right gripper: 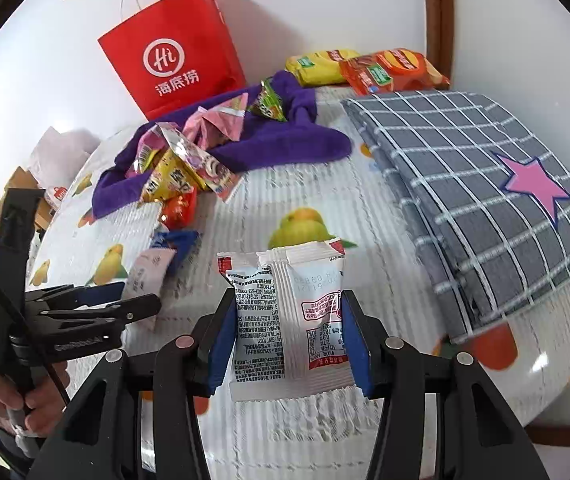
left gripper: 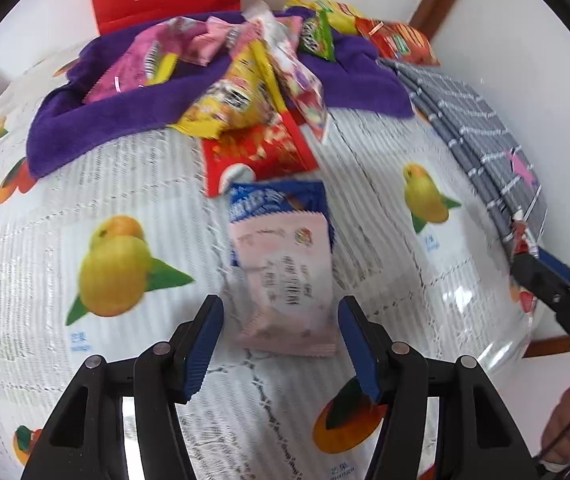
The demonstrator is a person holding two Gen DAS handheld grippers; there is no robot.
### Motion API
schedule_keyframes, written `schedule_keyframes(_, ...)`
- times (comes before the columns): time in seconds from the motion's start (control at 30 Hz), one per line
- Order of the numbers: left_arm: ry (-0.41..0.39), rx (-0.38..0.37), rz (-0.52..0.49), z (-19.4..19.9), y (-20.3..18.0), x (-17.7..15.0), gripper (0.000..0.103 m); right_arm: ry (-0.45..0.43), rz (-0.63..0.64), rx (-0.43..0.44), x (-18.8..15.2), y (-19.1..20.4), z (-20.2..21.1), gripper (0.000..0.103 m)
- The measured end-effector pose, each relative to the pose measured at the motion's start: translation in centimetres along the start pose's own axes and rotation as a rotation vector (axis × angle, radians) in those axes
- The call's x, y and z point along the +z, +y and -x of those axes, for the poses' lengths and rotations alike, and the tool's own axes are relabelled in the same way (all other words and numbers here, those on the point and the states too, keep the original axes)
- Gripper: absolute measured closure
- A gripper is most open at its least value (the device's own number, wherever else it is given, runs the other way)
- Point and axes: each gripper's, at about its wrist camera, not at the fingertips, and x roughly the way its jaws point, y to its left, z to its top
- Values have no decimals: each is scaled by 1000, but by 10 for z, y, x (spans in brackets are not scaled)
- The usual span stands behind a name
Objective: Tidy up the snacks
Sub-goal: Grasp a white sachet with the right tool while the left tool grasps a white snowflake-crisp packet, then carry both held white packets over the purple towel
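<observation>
On the mango-print tablecloth (right gripper: 325, 200), left of the folded grey checked cloth (right gripper: 485, 184), the left gripper (left gripper: 281, 340) hangs spread over a pink-and-blue snack packet (left gripper: 281, 264), seemingly lining up a grasp; nearer the cloth, the right gripper (right gripper: 287, 344) pinches a white sachet (right gripper: 297, 320), apparently carrying it away from the purple-towel snack pile (right gripper: 189, 160).

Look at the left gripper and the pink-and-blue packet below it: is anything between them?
Nothing visible. The left gripper is open, and the packet lies flat on the table with no other snack on it.
</observation>
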Motion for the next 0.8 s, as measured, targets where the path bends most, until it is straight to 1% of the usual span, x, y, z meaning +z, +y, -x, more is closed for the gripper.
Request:
schedule_keyframes(0.13, -38, 89, -43, -4, -15, -7, 46, 8, -16, -12, -9, -7, 5, 54)
schedule_keyframes(0.2, -59, 107, -52, -3, -16, -10, 46, 8, -29, -19, -12, -10, 9, 54)
schedule_keyframes(0.27, -79, 122, -59, -2, -16, -11, 53, 8, -42, -17, -14, -12, 11, 54)
schedule_keyframes(0.33, -84, 109, -56, 1, -13, -14, 61, 7, -54, -20, -16, -12, 13, 54)
schedule_keyframes(0.37, -85, 99, -51, 2, -11, -14, 63, 7, -57, -23, -16, -11, 14, 54)
schedule_keyframes(0.63, -115, 26, 18, 23, 23, -15, 65, -11, -64, -34, -14, 7, 20, 54)
schedule_keyframes(0.8, -143, 3, 41, 39, 39, -17, 65, -7, -66, -34, -14, 19, 21, 54)
